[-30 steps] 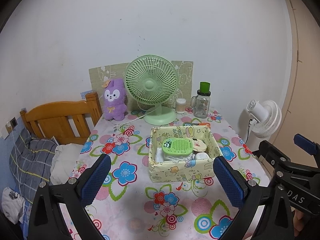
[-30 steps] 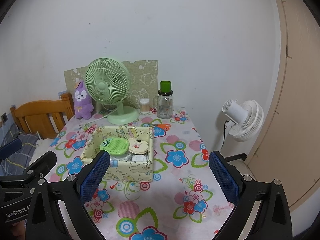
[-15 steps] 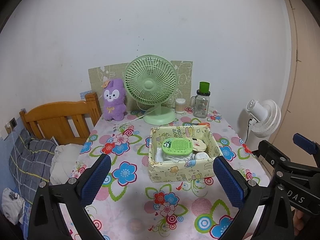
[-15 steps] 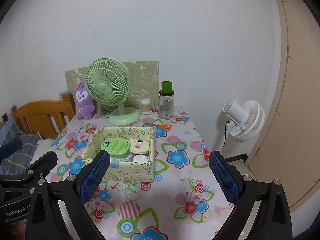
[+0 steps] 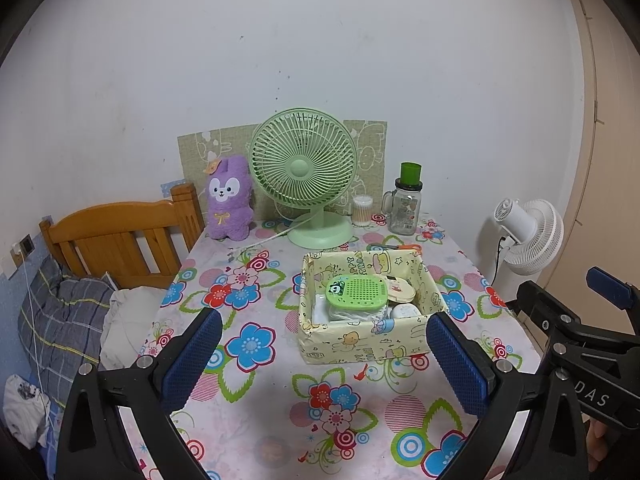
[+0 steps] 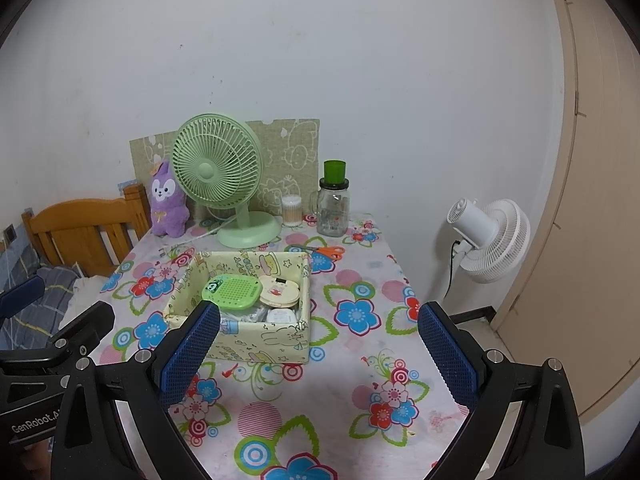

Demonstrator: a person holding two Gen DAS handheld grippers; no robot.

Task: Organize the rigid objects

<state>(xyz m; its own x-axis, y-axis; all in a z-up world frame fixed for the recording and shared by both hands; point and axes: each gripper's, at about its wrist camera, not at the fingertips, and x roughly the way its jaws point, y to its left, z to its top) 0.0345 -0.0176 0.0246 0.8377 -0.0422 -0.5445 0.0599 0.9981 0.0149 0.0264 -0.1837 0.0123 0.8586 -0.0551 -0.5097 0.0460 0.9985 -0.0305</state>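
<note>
Left gripper [image 5: 324, 354] spread wide, empty, above floral tablecloth [image 5: 256, 396]. Right gripper [image 6: 320, 350] same, empty. Beyond: yellow box [image 5: 360, 344] mid-table, holding green perforated case [image 5: 357, 292] on top, cream round case [image 5: 397, 291] beside it. Orange scissors [image 6: 326, 251] behind box. Far edge: green fan [image 5: 304, 168], glass jar [image 5: 404, 210], purple plush [image 5: 229, 198].

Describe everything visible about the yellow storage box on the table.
The yellow storage box is an open-topped, rectangular bin whose walls look like fabric or paper printed with cartoon animals. It sits upright on the floral tablecloth, in front of the green desk fan. It is filled: a green perforated case with a panda face lies on top, beside a cream round case, with white items beneath. Orange-handled scissors lie just behind it. Neither gripper touches it.
</note>
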